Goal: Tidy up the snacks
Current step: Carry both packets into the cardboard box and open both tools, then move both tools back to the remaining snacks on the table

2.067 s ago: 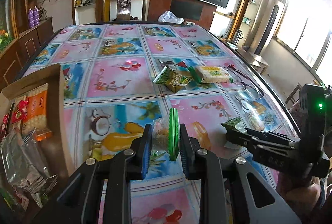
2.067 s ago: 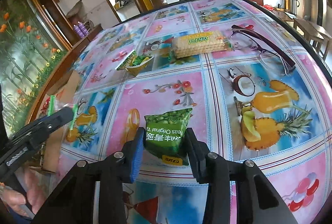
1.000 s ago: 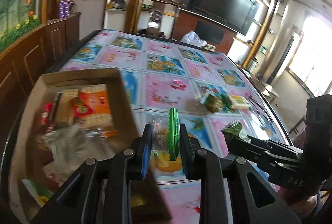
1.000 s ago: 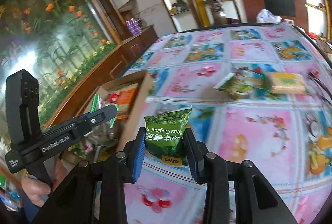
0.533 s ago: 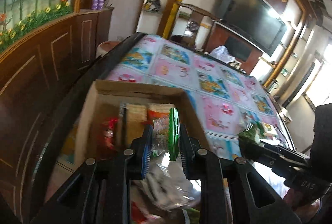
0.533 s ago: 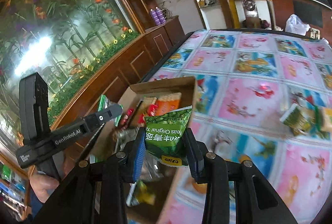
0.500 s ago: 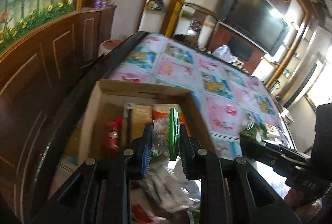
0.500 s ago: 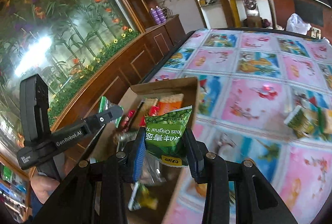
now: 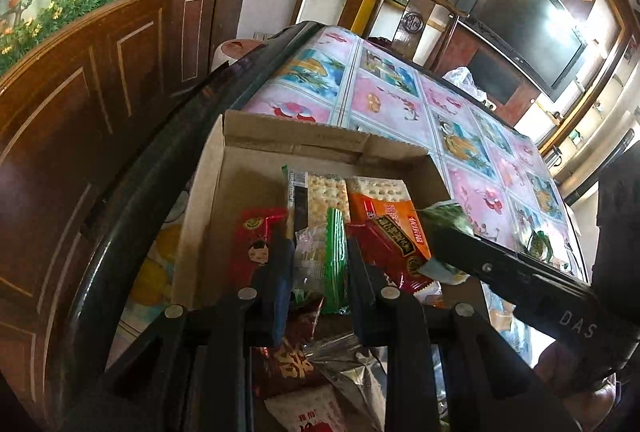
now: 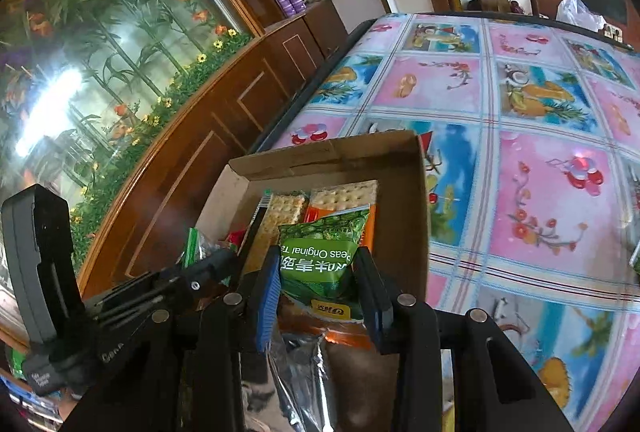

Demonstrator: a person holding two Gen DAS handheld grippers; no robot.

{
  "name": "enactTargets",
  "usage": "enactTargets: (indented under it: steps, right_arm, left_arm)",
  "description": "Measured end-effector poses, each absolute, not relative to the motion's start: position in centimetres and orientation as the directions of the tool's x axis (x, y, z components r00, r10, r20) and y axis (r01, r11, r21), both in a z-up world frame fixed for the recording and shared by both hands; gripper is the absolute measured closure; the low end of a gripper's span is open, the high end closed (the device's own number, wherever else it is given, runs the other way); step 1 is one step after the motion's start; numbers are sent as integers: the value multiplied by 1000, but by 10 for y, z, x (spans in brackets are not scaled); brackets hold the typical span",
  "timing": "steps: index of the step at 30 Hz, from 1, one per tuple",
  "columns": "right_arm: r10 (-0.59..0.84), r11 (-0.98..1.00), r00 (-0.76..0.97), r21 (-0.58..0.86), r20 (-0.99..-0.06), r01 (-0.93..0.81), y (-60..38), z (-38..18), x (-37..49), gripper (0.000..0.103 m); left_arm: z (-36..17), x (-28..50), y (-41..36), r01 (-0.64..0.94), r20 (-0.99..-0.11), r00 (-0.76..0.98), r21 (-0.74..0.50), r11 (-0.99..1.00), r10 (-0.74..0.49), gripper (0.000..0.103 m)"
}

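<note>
Fruit-print tablecloth surrounds a cardboard box. Above it, 2 grippers carry snacks for dropping in: left gripper pinches a clear packet, right gripper clamps a green pea bag.

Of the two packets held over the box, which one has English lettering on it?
The green pea packet in the right gripper. The left gripper holds a clear packet with a green edge, seen edge-on.
</note>
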State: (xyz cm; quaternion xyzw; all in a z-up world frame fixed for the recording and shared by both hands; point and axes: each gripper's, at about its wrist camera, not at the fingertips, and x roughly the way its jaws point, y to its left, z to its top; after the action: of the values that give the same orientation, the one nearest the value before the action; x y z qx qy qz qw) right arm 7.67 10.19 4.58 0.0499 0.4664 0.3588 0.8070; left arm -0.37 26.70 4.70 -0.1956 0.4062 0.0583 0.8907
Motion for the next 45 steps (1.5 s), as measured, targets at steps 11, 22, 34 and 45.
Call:
enactTargets:
  steps: [11,22,34,45]
  right_arm:
    - [645,712,295,413,-705,-569,98,50,66,52]
    - [702,699,380,480,-602,-530,9,80,59,44]
    - [605,789,561,518,-565,-329,-138,76,92,43]
    - [395,893,655,438,-645,-107,-254,60,153,43]
  left_arm:
    - [49,-5,266,-265,-748,662,-289,920,-44,72]
    - [92,-14,232,-240,-701,714,-259,935,-11,49]
    - [130,1,125,-88,-666,744,-183,979,-58,42]
    - [96,52,28,27,-747,650,-163,986,-141,42]
